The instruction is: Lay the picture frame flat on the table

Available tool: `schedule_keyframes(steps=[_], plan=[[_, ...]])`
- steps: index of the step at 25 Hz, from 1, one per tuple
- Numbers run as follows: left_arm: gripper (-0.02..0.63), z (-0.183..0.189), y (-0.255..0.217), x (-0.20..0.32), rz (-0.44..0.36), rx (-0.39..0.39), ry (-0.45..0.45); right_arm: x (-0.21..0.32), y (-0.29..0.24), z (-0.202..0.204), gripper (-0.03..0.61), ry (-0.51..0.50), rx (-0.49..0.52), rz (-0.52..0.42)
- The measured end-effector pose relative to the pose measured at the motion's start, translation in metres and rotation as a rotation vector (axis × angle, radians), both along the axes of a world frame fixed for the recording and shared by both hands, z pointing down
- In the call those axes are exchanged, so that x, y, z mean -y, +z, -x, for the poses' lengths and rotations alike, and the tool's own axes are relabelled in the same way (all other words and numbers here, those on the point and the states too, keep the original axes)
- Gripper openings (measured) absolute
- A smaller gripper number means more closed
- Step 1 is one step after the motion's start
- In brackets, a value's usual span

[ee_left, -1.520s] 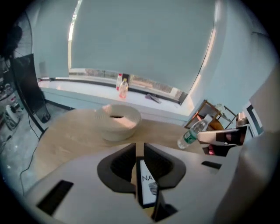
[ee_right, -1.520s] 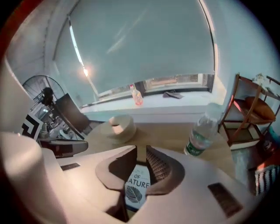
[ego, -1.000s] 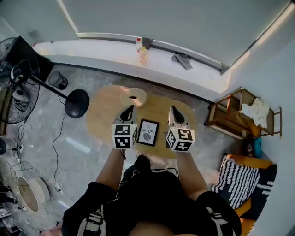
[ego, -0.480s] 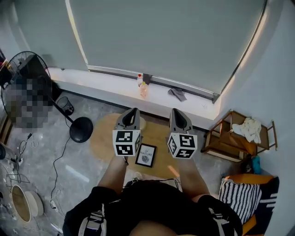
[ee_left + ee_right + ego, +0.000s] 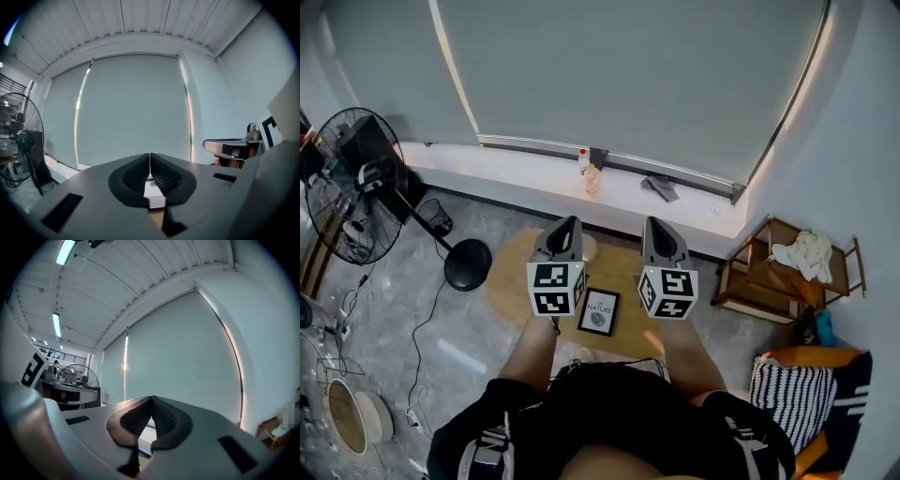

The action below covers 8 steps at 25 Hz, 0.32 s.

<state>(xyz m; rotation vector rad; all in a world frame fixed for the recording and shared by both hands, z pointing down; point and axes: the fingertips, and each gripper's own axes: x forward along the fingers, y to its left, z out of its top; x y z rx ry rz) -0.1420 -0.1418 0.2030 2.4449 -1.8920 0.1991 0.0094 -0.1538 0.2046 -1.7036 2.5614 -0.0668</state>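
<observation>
A black picture frame [image 5: 599, 312] with a white print lies flat on the round wooden table [image 5: 511, 281], seen in the head view between the two marker cubes. My left gripper [image 5: 569, 225] is raised high above the table's left half, pointing at the window blind. Its jaws meet at the tips with nothing between them [image 5: 149, 155]. My right gripper [image 5: 653, 225] is held level with it on the right, also shut and empty [image 5: 152, 398]. Both gripper views look at the blind, not at the table.
A standing fan [image 5: 356, 187] is at the left, its round base [image 5: 469, 263] close to the table. A wooden side table [image 5: 773, 272] with a white cloth stands at the right. A bottle [image 5: 585, 169] and a grey rag [image 5: 661, 188] sit on the window ledge.
Both grippers rose from just above the table to well over it. The head camera lifted as well, so the frame and table look smaller and lower. The frame stays flat.
</observation>
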Motion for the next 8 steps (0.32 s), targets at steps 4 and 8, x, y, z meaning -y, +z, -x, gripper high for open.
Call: schedule_keyframes(steps=[4,8], plan=[[0.025,0.0028,0.0041,-0.0034,0.009,-0.003,-0.006,-0.0026,0.0033,0.0026,0.012,-0.006,0.001,0.003],[0.025,0.0062,0.0036,-0.0021,0.002,-0.002,-0.006,-0.0014,0.0009,0.0080,0.012,-0.013,0.004,-0.010]])
